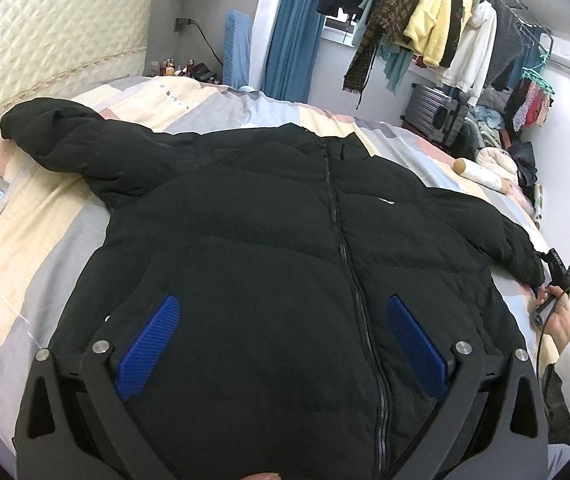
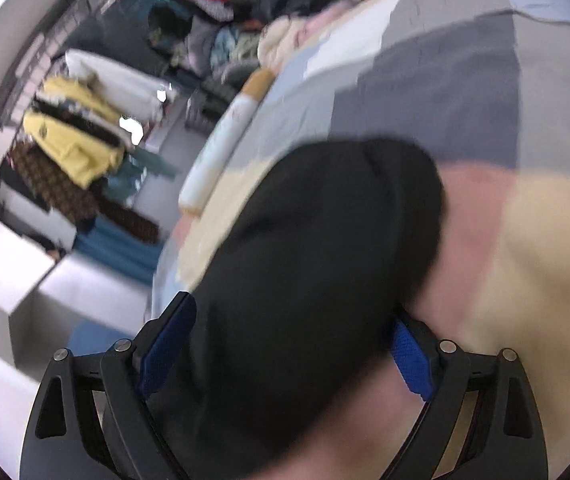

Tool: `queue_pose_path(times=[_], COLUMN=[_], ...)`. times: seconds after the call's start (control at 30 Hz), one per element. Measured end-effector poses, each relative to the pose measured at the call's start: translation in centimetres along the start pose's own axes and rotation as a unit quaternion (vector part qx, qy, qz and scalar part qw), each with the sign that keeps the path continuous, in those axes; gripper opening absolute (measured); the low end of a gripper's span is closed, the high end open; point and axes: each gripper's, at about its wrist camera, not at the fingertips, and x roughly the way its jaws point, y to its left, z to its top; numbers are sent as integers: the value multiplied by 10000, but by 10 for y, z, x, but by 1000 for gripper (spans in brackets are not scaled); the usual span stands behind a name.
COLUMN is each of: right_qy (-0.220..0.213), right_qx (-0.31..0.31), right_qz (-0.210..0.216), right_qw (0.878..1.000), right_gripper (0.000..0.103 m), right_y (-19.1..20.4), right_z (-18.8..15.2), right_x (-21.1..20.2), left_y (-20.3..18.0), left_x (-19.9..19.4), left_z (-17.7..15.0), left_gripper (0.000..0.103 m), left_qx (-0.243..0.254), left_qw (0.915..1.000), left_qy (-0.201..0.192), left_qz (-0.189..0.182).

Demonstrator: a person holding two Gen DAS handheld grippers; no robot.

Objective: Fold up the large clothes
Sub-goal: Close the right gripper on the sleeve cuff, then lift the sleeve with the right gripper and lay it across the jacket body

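A black puffer jacket (image 1: pixel 285 240) lies front-up, zipped, spread flat on the bed (image 1: pixel 45 208). The left gripper (image 1: pixel 283 340) hovers over its lower front, fingers (image 1: pixel 153 344) spread wide and gripping nothing. The right gripper (image 2: pixel 285 344) is blurred, its fingers (image 2: pixel 413 360) released either side of a sleeve (image 2: pixel 317 248).

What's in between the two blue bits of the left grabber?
The black jacket: its zipped front fills the gap between the left gripper's open jaws, in the left wrist view.

The left tool (image 1: pixel 283 340) points downward with blue pads (image 1: pixel 151 346) spread wide; the right tool (image 2: pixel 287 354), rolled sideways, stands wide too.
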Motion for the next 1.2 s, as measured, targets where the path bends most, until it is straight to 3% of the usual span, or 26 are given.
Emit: queue_pose_path(times=[0.1, 0.13, 0.17, 0.27, 0.37, 0.57, 0.73, 1.0, 1.13, 1.2], right_qy=[-348, -440, -506, -597, -476, -706, -917, -1240, -1288, -1312], right_qx=[121, 209, 170, -368, -802, -997, -1228, -1494, -1831, -2175], right_qz=[7, 47, 10, -459, -744, -1266, -1376, -800, -651, -566], right_qw=[9993, 9988, 9986, 9965, 9929, 9844, 9786, 9777, 9724, 9655], right_gripper=[68, 57, 40, 16, 6, 2, 1, 4, 4, 4], right_y=[-5, -7, -7, 4, 22, 39, 63, 157, 219, 251], right_z=[15, 20, 24, 32, 36, 58, 75, 76, 62, 48], right_x=[10, 13, 15, 24, 33, 2, -34, -99, -126, -140], left_y=[-3, -5, -6, -9, -10, -10, -2, 15, 19, 19], left_x=[9, 11, 14, 26, 37, 34, 18, -7, -36, -44], left_z=[2, 3, 3, 4, 5, 4, 6, 9, 12, 13], left_gripper=[103, 103, 103, 103, 103, 103, 103, 103, 103, 103], left_qx=[43, 74, 114, 173, 187, 307, 288, 412, 425, 571], left_qw=[10000, 9999, 9998, 9997, 9993, 9987, 9993, 9988, 9976, 9961], left_qy=[-27, -45, -56, 17, 221, 241, 198, 197, -443, -523], left_qz=[74, 93, 126, 185, 234, 319, 157, 172, 306, 427])
